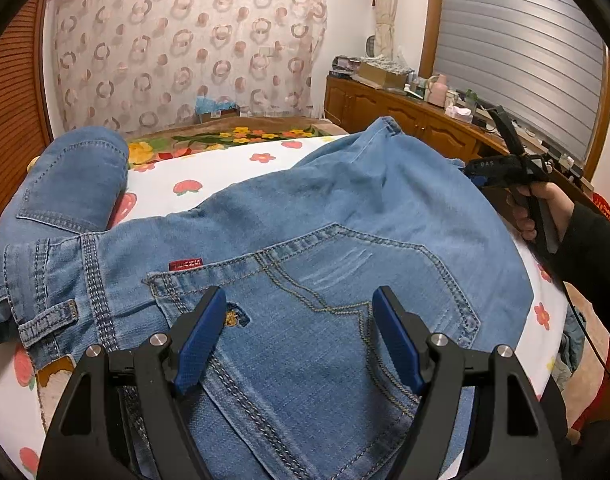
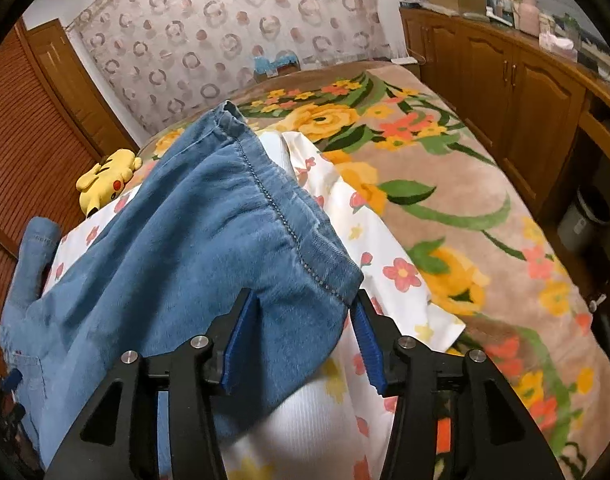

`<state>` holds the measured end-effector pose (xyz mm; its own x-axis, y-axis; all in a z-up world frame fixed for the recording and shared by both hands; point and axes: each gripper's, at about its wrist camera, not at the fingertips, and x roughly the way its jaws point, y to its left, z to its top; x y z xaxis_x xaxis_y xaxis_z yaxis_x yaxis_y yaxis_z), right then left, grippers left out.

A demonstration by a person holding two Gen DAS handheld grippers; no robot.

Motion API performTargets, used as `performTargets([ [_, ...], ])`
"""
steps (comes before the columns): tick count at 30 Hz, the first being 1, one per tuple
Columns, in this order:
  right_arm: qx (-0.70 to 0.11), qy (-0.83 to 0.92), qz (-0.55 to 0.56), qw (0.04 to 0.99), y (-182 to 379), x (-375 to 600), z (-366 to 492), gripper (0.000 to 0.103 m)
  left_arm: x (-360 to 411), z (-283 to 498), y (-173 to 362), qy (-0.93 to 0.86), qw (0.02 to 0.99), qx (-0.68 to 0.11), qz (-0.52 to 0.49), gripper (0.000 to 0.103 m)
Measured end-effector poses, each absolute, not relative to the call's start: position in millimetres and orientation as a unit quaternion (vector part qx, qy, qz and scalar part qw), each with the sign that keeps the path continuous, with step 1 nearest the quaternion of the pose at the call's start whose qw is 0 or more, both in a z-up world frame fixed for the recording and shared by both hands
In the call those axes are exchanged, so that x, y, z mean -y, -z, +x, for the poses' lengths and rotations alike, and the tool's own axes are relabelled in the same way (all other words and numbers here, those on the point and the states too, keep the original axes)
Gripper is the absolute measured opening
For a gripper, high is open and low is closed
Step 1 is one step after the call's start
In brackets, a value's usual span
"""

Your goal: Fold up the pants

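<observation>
Our jeans [image 1: 289, 216] lie spread on the white flowered sheet [image 1: 233, 160] of the bed, back pocket [image 1: 345, 280] up, one leg stretching to the far hem [image 2: 273, 196]. Our left claw [image 1: 299, 336] hangs over the pocket with jaws spread, gripping nothing. Our right claw [image 2: 305, 344] sits at the hem end, its jaws apart with denim between them but the pads not pressing it. Beyond lie a floral blanket [image 2: 445, 184], a yellow plush [image 2: 105, 176] and wooden cabinets [image 2: 505, 92].
</observation>
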<state>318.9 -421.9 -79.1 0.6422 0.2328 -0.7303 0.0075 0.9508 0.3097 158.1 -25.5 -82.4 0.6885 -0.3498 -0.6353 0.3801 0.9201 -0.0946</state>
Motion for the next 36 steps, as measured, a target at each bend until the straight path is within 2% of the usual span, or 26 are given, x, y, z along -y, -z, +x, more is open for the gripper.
performTargets([
  [5, -0.419, -0.066, 0.168, 0.890, 82.6, 427.9, 324.3, 0.051, 26.6, 157.9, 83.5, 0.197, 0.919, -0.342, 0.022, 0.076],
  [6, -0.417, -0.067, 0.166, 0.891, 82.0, 427.9, 323.2, 0.047, 27.1, 159.5, 83.2, 0.197, 0.919, -0.342, 0.021, 0.076],
  [7, -0.413, -0.068, 0.164, 0.893, 80.7, 424.8, 321.7, 0.036, 26.5, 159.1, 83.2, 0.197, 0.919, -0.341, 0.021, 0.076],
  [8, -0.409, -0.064, 0.160, 0.896, 78.4, 424.0, 319.2, 0.031, 26.4, 158.8, 83.3, 0.196, 0.919, -0.341, 0.020, 0.076],
  [10, -0.392, -0.057, 0.148, 0.906, 70.8, 423.9, 313.5, 0.007, 26.4, 158.5, 83.5, 0.195, 0.919, -0.341, 0.019, 0.076],
  [22, -0.326, -0.042, 0.089, 0.940, 18.2, 446.2, 228.7, 0.004, 21.1, 162.4, 83.5, 0.195, 0.920, -0.341, 0.009, 0.076],
  [30, -0.391, -0.020, 0.083, 0.917, 62.0, 448.6, 222.3, 0.004, 18.0, 162.7, 83.4, 0.195, 0.919, -0.342, 0.011, 0.076],
  [36, -0.362, -0.026, 0.084, 0.928, 50.2, 442.1, 218.3, 0.004, 17.5, 161.6, 81.9, 0.193, 0.920, -0.341, 0.012, 0.076],
])
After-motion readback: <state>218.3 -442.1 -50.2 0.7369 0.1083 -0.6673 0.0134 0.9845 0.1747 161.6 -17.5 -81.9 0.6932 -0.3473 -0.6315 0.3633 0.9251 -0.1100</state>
